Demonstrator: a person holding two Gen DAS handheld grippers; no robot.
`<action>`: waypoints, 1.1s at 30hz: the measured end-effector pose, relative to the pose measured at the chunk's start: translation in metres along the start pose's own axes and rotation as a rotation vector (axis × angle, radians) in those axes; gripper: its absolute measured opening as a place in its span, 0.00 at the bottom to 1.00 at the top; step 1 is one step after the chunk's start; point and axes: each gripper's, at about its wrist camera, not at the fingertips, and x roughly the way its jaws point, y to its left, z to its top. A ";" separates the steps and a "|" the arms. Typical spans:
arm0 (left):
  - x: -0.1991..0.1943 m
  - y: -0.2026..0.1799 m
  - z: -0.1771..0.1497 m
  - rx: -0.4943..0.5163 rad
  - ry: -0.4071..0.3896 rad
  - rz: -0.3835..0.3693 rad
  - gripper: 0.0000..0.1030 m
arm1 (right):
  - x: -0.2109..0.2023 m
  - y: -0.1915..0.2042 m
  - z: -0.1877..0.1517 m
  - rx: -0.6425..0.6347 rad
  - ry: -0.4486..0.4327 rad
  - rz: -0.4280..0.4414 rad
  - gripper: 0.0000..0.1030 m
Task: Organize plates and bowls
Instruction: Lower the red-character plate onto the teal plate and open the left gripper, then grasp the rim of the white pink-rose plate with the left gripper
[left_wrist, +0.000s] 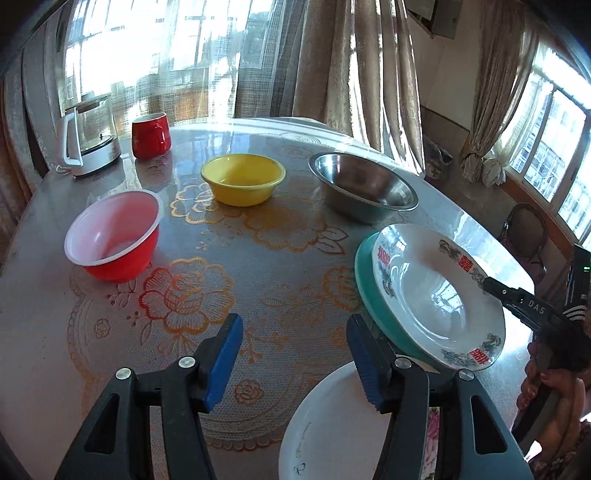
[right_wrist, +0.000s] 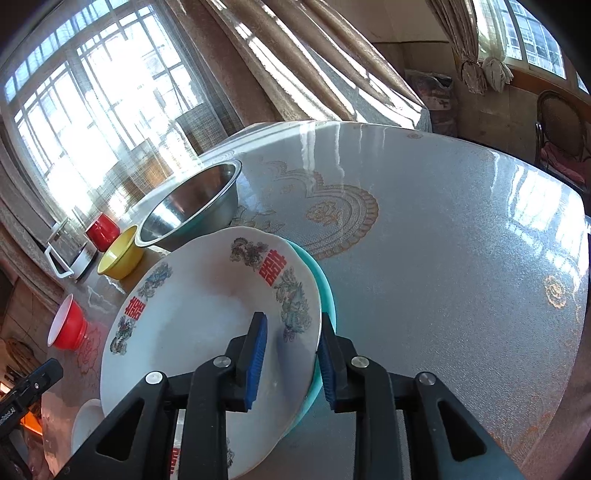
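Plates first: patterned plate sits on teal plate near the bench right edge, plain white plate at the near edge. Bowls are spread out: red bowl left, yellow bowl and steel bowl toward the far edge. Right gripper fingers straddle the patterned plate's rim, pads apart from it (looks let go). Left gripper hangs spread, nothing between. Ceramic likely stiff, glossy, slippery, chippable; best pinched at the rim. Plastic bowls probably light.
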 end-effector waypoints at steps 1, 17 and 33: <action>-0.001 0.004 -0.003 -0.003 -0.003 0.005 0.63 | -0.009 -0.002 -0.001 0.022 -0.030 -0.006 0.37; -0.002 0.042 -0.053 -0.024 0.006 -0.114 0.76 | -0.077 0.002 -0.064 0.099 -0.021 0.063 0.39; -0.004 0.030 -0.071 0.041 0.074 -0.150 0.74 | -0.066 0.073 -0.118 -0.137 0.110 0.112 0.39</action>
